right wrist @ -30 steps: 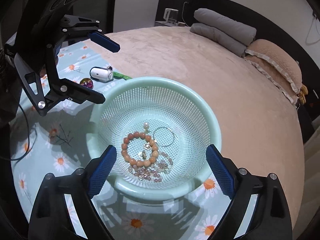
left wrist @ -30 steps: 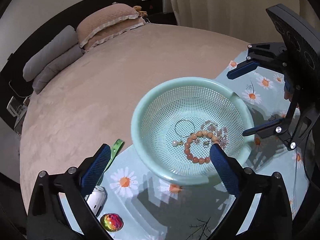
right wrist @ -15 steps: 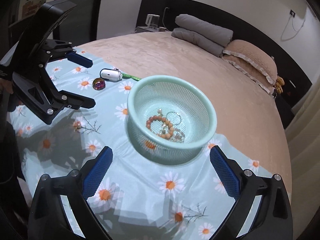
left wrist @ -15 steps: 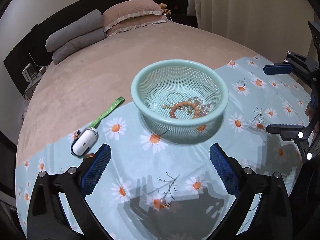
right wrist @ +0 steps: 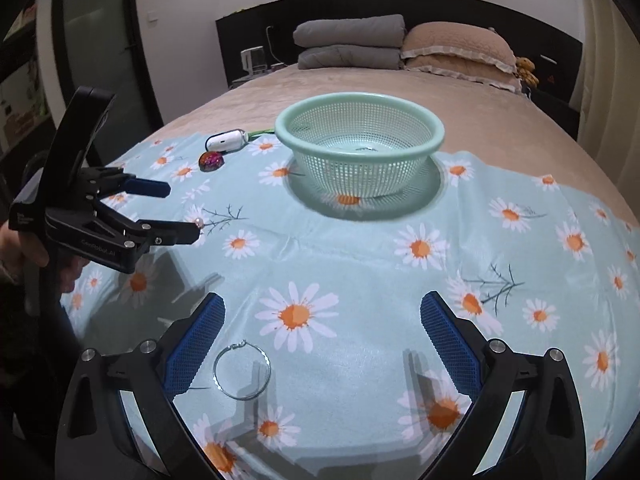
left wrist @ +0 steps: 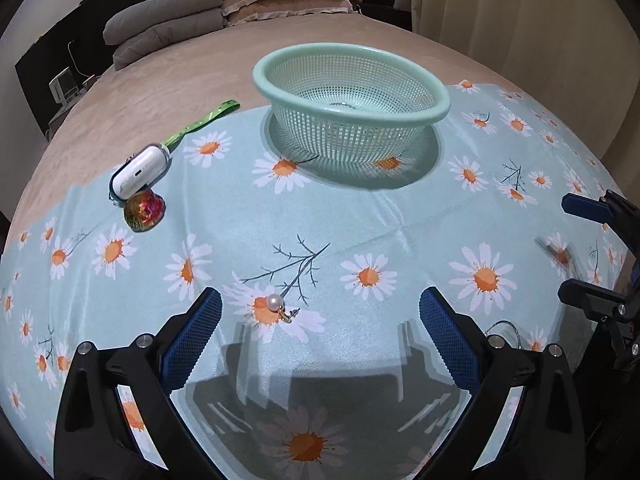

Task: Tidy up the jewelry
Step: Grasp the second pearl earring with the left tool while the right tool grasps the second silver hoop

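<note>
Jewelry spread over a daisy-print cloth [left wrist: 400,216] on a bed, with both tongs tilted down toward it.

Left gripper [left wrist: 320,296]: jaws wide, gripping nothing. Pearl earring [left wrist: 277,307] flat on the cloth between the two blue pads, nearer the left pad, touching neither. Mint-green mesh basket [left wrist: 348,50] well ahead of the fingertips, upright on the cloth; contents not readable from this low angle. Ahead and to the left of the left finger, a white case [left wrist: 138,170] with a green strap [left wrist: 204,120], and just beside the case an iridescent ball [left wrist: 144,210].

Right gripper [right wrist: 323,300]: jaws wide too, having just been opening, clamped on nothing. Thin silver hoop [right wrist: 242,370] flat on the cloth between the fingers, just beside the left pad, seemingly free of it. Same basket straight ahead, well beyond the tips.

From the right wrist view, left tongs off to the left, held in a hand [right wrist: 24,244], lower fingertip right by the pearl.
</note>
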Available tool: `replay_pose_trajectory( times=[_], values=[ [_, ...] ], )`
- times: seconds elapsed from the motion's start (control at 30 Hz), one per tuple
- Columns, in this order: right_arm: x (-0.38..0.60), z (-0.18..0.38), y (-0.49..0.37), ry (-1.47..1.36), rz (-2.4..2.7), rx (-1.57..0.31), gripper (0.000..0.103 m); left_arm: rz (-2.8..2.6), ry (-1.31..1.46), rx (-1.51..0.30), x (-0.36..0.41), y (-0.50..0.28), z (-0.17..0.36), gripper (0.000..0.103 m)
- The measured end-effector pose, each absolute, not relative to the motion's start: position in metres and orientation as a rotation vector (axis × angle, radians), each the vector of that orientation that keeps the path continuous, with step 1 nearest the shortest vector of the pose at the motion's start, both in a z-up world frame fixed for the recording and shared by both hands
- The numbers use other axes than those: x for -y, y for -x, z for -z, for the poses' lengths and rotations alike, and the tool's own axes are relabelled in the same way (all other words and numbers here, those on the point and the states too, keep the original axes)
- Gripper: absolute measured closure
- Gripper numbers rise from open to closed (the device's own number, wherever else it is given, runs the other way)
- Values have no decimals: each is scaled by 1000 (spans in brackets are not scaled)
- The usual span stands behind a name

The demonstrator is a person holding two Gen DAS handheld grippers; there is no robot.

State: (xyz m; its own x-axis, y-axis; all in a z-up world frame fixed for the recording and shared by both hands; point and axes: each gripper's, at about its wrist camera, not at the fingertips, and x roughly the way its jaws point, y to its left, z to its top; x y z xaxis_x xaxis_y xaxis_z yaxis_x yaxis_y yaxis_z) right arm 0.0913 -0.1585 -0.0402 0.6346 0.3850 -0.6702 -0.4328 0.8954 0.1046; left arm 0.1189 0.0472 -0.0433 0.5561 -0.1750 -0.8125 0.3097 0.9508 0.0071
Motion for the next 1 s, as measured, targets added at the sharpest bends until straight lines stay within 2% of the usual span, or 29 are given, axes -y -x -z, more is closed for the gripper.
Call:
replay_pose_trajectory(
  times=[0.23,0.5,0.73,1.0],
  values=[
    [153,63,-77,-79,-441,-771,8,265,-104,-938,-56,-115,70,6],
    [131,95,-60,-88,-399,-748,8,271,-146,-901,-52,-118,81,6],
    [104,111,-45,90,-274,-705,8,263,-111,-864,-53,-118,94,5],
    [101,115,-39,127,-253,-683,8,257,-129,-799,-51,-111,98,5]
  ],
)
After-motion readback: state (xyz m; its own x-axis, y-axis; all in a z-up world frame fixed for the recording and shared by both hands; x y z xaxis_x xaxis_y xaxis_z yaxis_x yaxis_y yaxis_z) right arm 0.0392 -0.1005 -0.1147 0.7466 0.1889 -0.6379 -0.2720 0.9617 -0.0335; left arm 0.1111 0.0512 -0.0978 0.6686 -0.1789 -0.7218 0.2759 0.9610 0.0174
